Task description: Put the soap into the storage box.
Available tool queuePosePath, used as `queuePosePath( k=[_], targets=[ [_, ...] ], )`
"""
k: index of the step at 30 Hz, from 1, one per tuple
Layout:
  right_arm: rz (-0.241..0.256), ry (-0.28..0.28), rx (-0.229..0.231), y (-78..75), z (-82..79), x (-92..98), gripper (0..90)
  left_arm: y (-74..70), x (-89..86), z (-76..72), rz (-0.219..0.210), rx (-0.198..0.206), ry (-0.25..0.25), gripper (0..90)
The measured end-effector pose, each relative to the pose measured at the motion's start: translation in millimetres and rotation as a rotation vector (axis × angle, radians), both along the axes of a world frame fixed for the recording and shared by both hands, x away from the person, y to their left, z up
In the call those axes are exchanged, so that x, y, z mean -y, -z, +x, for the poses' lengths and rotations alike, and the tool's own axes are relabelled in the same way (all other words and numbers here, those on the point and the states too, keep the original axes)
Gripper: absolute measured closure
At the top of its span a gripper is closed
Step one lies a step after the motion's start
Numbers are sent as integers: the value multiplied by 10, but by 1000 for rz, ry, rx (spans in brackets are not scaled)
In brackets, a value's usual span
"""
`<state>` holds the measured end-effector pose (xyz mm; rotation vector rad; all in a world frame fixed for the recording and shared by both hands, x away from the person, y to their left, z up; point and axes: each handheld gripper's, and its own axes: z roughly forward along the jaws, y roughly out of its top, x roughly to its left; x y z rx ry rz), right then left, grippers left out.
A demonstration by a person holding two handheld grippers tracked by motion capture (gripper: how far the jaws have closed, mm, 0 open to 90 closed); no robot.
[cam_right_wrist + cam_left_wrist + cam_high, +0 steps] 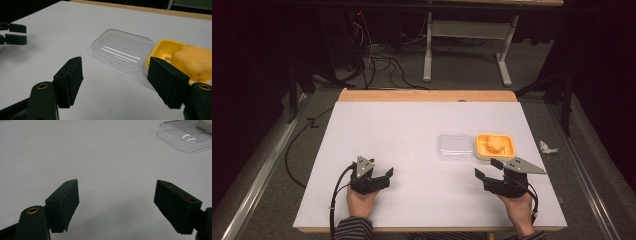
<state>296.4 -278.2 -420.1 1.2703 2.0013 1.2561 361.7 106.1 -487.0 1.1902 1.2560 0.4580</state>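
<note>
Item: shallow yellow plastic tray (pixel 510 148) holding a lumpy orange-yellow moulded piece (pixel 494 144), on the right part of the white worktop (pixel 412 135). In the right gripper view the tray (pixel 160 51) is partly hidden behind one black jaw and cut off at the frame edge; what the moulded piece (pixel 197 60) is cannot be made out.

Item: clear rectangular plastic lid (pixel 455 146), flat on the worktop, touching or just beside the tray's left edge; which cannot be told. In the left gripper view only a corner of the lid (pixel 185 137) shows, cut off at the top right.

Markings: no brand, label or writing can be read on any item.

Item: right gripper (pixel 490 168), jaws spread wide, holding nothing, just on the near side of the tray and lid.

Item: left gripper (pixel 381 175), jaws spread, holding nothing, over bare worktop, well apart from the lid and tray.

Item: crumpled white scrap (pixel 547 147) on the grey floor to the right of the worktop; too small to identify.
</note>
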Motion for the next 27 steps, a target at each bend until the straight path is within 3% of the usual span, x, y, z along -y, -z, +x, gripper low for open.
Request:
queuePosePath(
  k=[4,11,27],
  targets=[
    [-28,-16,-10,11,45,-67,292,0,2,1,0,0,1,208],
    [-21,-38,-25,77,112,-155,292,0,5,0,-2,1,-3,208],
    [-57,-30,-62,217,233,-246,295,0,1,0,0,-1,0,209]
  ],
)
